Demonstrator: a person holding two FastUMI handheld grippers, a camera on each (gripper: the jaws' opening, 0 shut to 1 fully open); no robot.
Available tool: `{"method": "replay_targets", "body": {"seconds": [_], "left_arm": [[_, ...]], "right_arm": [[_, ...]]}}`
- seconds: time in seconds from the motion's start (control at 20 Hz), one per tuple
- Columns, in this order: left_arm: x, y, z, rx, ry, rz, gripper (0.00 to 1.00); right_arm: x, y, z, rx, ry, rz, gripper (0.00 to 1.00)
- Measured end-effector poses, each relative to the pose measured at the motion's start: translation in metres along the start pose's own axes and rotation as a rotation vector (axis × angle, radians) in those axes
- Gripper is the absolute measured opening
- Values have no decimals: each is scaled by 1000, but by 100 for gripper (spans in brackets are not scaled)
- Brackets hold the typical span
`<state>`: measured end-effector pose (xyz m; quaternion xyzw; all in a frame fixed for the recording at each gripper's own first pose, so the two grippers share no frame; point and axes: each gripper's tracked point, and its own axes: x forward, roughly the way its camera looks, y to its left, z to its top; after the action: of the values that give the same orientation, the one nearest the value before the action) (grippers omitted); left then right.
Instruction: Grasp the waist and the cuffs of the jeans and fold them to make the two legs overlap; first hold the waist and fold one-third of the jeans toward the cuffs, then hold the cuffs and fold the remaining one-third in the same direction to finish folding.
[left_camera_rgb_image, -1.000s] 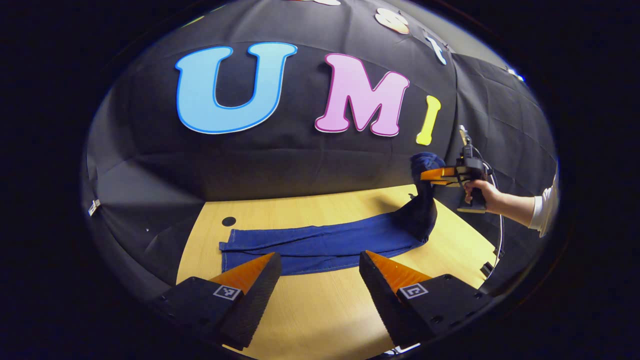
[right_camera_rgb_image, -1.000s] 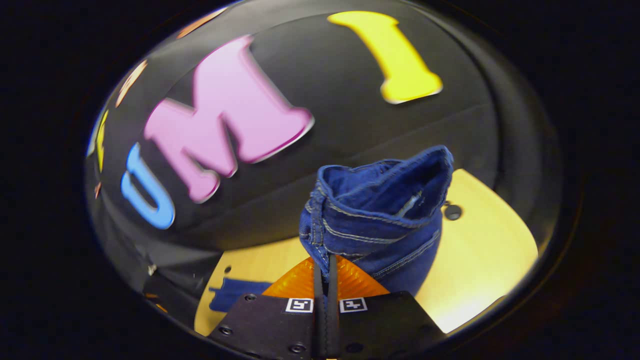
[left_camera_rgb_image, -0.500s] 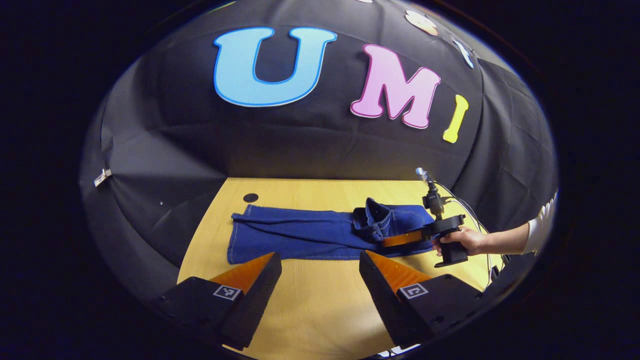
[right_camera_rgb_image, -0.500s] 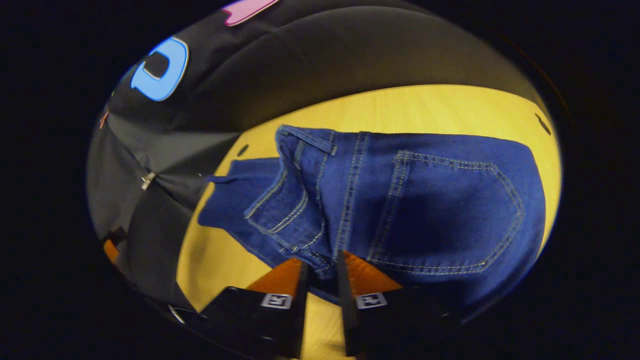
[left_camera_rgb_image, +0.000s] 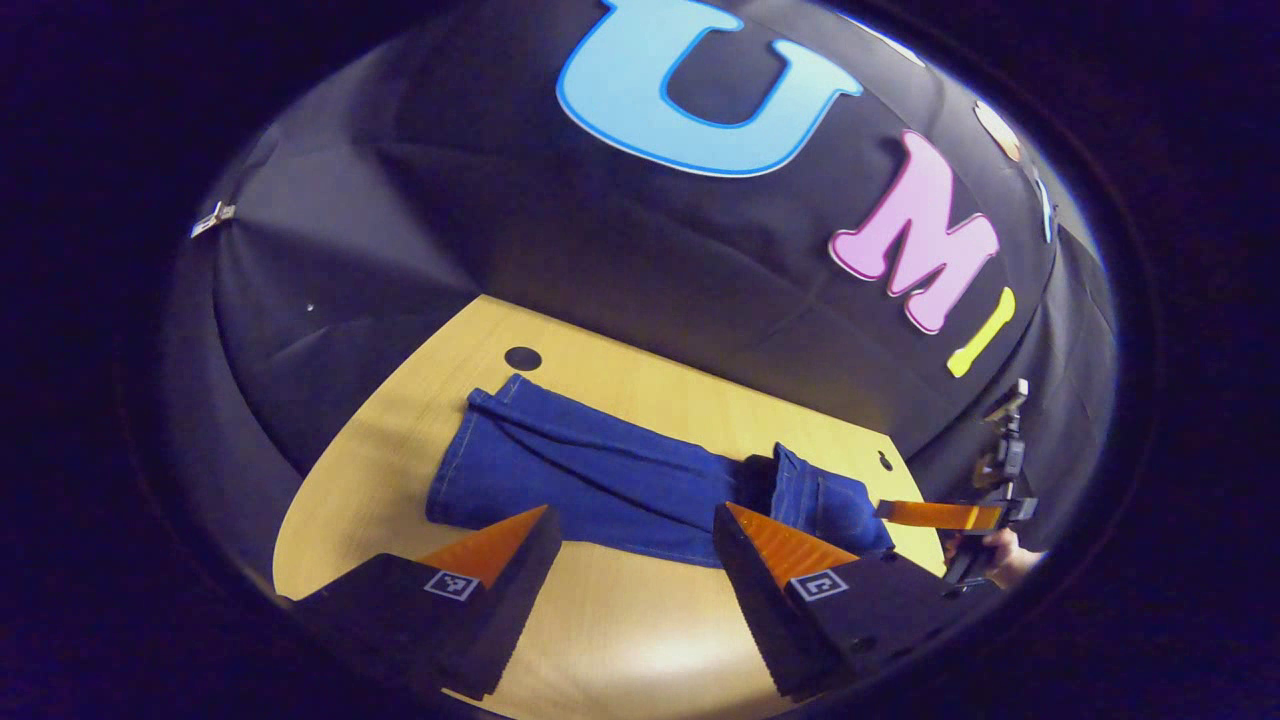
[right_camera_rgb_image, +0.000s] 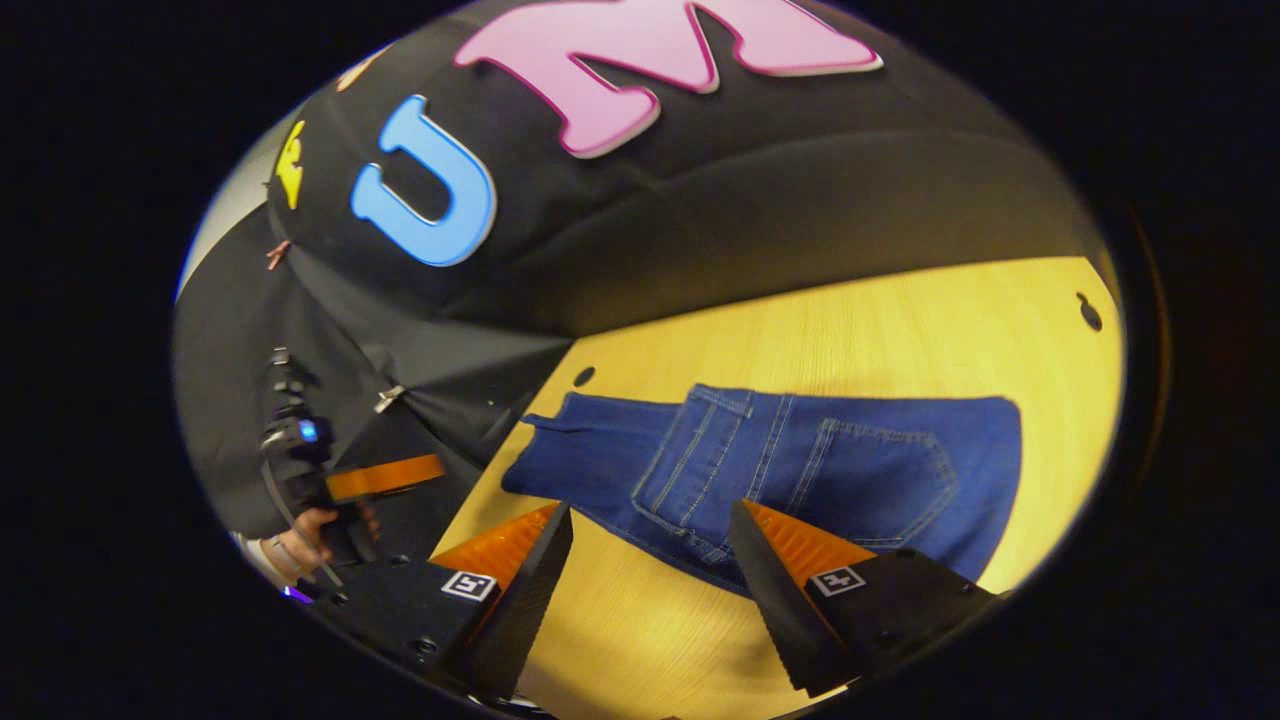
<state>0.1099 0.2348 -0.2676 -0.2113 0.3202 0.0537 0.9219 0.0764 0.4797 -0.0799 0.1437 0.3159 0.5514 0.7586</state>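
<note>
1. The jeans (right_camera_rgb_image: 790, 470) lie flat on the wooden surface (right_camera_rgb_image: 900, 330), legs stacked one over the other as far as the right gripper view shows, so the leg overlap looks done.
2. The waist (right_camera_rgb_image: 700, 450) section is turned over onto the legs: the back pocket (right_camera_rgb_image: 880, 480) and belt loops face up, and the waistband edge lies across the middle of the garment. I judge the 1st one-third fold complete.
3. In the left gripper view the folded waist part (left_camera_rgb_image: 820, 500) sits at the right end of the jeans, and the cuffs (left_camera_rgb_image: 470, 450) lie spread at the left end, near a small dark hole (left_camera_rgb_image: 522, 357) in the surface.
4. The right tongs (right_camera_rgb_image: 650, 550) are spread wide, holding nothing, and hover just above the near edge of the folded waist part. From the left gripper view they (left_camera_rgb_image: 935, 514) appear off the jeans' right end, held by a hand (left_camera_rgb_image: 1000, 560).
5. The left tongs (left_camera_rgb_image: 635, 545) are also spread and empty, hanging over the bare surface just in front of the legs. From the right gripper view they (right_camera_rgb_image: 385, 478) appear off the surface's far left edge.
6. What remains, in my judgement: take the cuffs and fold the last one-third over the waist part. The cuffs are not yet gripped by either tongs.
</note>
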Motion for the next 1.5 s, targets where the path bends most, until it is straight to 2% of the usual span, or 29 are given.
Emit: {"method": "replay_targets", "body": {"seconds": [0.1, 0.2, 0.35, 0.5, 0.7, 0.75, 0.8, 0.85, 0.9, 1.0, 1.05, 1.1, 1.25, 1.35, 1.45, 1.5], "left_arm": [[23, 31, 9, -26, 46, 47, 96], [45, 51, 15, -33, 98, 94, 97], [83, 66, 33, 81, 121, 132, 97], [125, 110, 39, 256, 192, 249, 96], [164, 123, 0, 275, 337, 295, 96], [167, 119, -5, 262, 347, 287, 92], [181, 119, -2, 266, 308, 268, 92], [177, 118, -13, 276, 358, 280, 89], [178, 114, -8, 289, 353, 255, 88], [182, 102, -13, 287, 370, 239, 49], [181, 98, -16, 278, 370, 261, 30], [182, 98, -12, 266, 356, 272, 20], [179, 96, -13, 227, 366, 269, 7], [169, 90, -14, 219, 390, 243, 6], [157, 77, 4, 218, 351, 214, 6], [145, 64, 14, 214, 326, 182, 3]], "right_arm": [[-28, -5, 8, -43, -36, -20, 97], [-48, -39, 5, -63, -65, -107, 97], [-73, -74, -19, 41, -29, -194, 98], [-93, -103, -31, 93, -31, -261, 97], [-108, -126, -46, 109, -2, -325, 97], [-114, -131, -48, 108, 2, -336, 97], [-115, -133, -49, 114, 5, -339, 97], [-117, -130, -51, 127, 8, -334, 97], [-116, -129, -50, 135, 9, -328, 97], [-116, -131, -47, 143, 7, -326, 97], [-115, -130, -45, 148, 0, -322, 97], [-115, -129, -42, 155, -8, -319, 97], [-121, -130, -41, 151, -17, -327, 97], [-124, -130, -41, 141, -17, -334, 97], [-128, -127, -40, 140, -22, -324, 97], [-129, -125, -38, 139, -30, -320, 97]]}}
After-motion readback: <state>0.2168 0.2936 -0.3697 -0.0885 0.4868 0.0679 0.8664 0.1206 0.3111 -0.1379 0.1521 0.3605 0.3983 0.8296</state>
